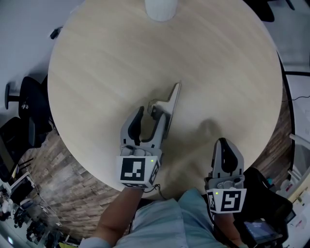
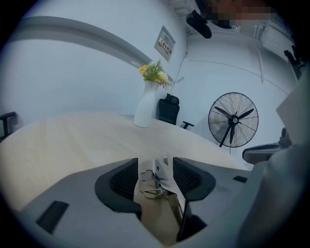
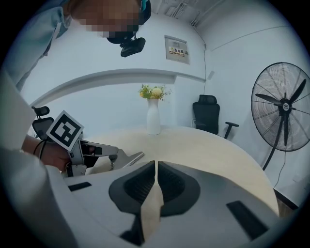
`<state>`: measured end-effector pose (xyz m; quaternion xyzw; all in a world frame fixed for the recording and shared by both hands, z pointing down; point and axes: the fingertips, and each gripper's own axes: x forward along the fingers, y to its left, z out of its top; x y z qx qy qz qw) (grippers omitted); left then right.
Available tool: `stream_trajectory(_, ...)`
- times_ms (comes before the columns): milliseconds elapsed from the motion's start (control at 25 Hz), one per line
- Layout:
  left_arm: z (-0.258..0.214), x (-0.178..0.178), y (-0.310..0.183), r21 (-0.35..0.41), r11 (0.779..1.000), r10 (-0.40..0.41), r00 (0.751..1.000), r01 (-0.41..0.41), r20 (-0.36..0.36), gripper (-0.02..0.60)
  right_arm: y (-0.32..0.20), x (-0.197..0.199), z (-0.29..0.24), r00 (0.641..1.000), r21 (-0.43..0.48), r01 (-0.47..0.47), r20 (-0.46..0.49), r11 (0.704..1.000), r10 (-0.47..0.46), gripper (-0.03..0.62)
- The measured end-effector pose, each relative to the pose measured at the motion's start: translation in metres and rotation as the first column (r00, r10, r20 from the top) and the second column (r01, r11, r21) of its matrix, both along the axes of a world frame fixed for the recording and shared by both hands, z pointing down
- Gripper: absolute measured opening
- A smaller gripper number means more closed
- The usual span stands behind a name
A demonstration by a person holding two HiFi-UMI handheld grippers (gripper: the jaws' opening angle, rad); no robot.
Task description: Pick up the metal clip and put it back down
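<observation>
Metal clip [image 1: 167,103] lies on the pale round table [image 1: 97,63], its long flat blade pointing away from the person and its wire handles at the near end. The left tongs [image 1: 151,116] are spread, one jaw on each side of that near end. The head view leaves the gap hard to read. The left gripper view shows the clip [image 2: 158,180] standing between the ribbed pads, closer to the right-hand one, with bare table showing on the other side. The right tongs [image 1: 223,144] sit nearer the table's edge, well apart from the clip. In the right gripper view their jaws [image 3: 156,167] are pressed together with nothing between them. Only the gripper views show the white vase [image 3: 153,116] holding flowers and the standing fan [image 3: 283,106]. From above, the vase [image 1: 161,8] is just a white top.
</observation>
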<state>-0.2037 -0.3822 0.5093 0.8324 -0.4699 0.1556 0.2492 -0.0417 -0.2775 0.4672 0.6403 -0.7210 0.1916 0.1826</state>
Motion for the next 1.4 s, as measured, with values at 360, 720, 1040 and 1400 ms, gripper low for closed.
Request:
stream_trajectory(360, -0.076, -0.018, 0.023, 0.191, 0.980, -0.062, 0.997, 0.054, 0.036, 0.236, 0.000, -0.009, -0.032, 0.997, 0.129, 0.068, 0.019, 0.989, -0.071, 0.051)
stream_trajectory(720, -0.200, -0.023, 0.106, 0.375, 0.914, -0.177, 0.984, 0.153, 0.029, 0.127, 0.023, 0.000, -0.143, 0.986, 0.340, 0.161, -0.005, 0.927, -0.169, 0.051)
stream_trajectory(1040, -0.282, -0.012, 0.173, 0.513, 0.832, -0.273, 0.961, 0.214, 0.042, 0.018, 0.052, -0.003, -0.227, 0.966, 0.488, 0.233, -0.018, 0.841, -0.257, 0.051)
stream_trajectory(1400, -0.311, 0.001, 0.200, 0.571, 0.780, -0.325, 0.945, 0.256, 0.021, 0.018, 0.071, 0.002, -0.250, 0.951, 0.549, 0.280, -0.042, 0.788, -0.308, 0.049)
